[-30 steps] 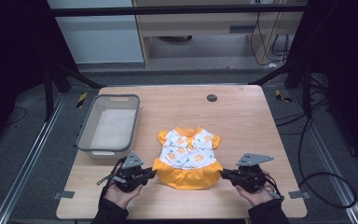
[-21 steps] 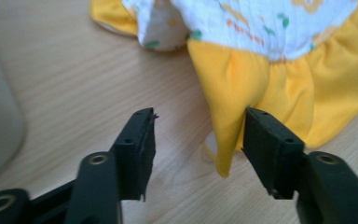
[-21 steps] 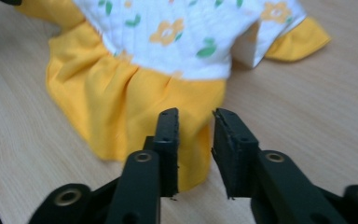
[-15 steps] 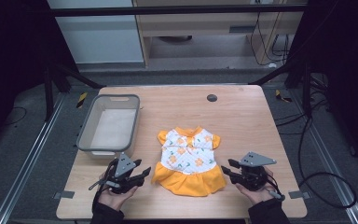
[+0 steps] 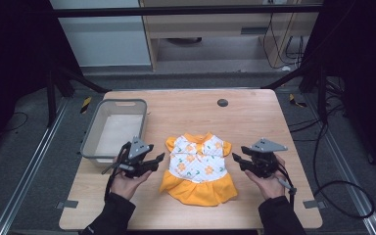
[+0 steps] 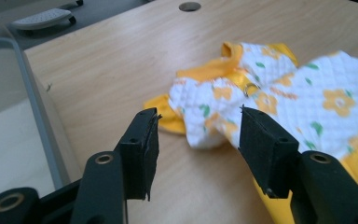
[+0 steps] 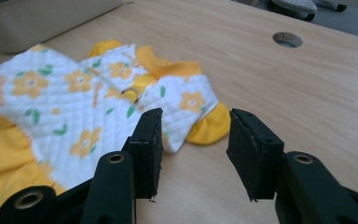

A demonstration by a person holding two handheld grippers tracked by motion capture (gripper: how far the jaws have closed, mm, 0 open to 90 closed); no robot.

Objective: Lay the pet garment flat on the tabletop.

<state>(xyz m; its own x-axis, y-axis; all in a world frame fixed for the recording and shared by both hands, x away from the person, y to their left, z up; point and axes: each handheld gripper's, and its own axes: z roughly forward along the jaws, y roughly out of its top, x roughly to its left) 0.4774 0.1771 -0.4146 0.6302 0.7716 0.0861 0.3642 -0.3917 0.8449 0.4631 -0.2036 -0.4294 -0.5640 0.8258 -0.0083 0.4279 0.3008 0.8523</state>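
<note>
A small dress (image 5: 199, 166), white quilted top with orange flowers and an orange skirt, lies flat on the wooden table (image 5: 191, 110), collar away from me. My left gripper (image 5: 157, 159) hovers just left of it, jaws having just been opening, nothing between them. In the left gripper view the dress (image 6: 279, 98) lies past the open jaws of my left gripper (image 6: 198, 140). My right gripper (image 5: 236, 160) hovers just right of the dress, jaws also having just been opening and empty. The right gripper view has the dress (image 7: 93, 102) beyond my right gripper (image 7: 193, 149), with a metal ring at its collar.
A grey plastic bin (image 5: 112, 128) stands at the table's left, close behind my left hand. A round cable hole (image 5: 222, 103) sits in the tabletop at the back. Bare wood lies behind and to the right of the dress.
Both grippers let go of the skirt's sides, opened, and drew outward and up away from the dress. The dress now lies flat and spread.
</note>
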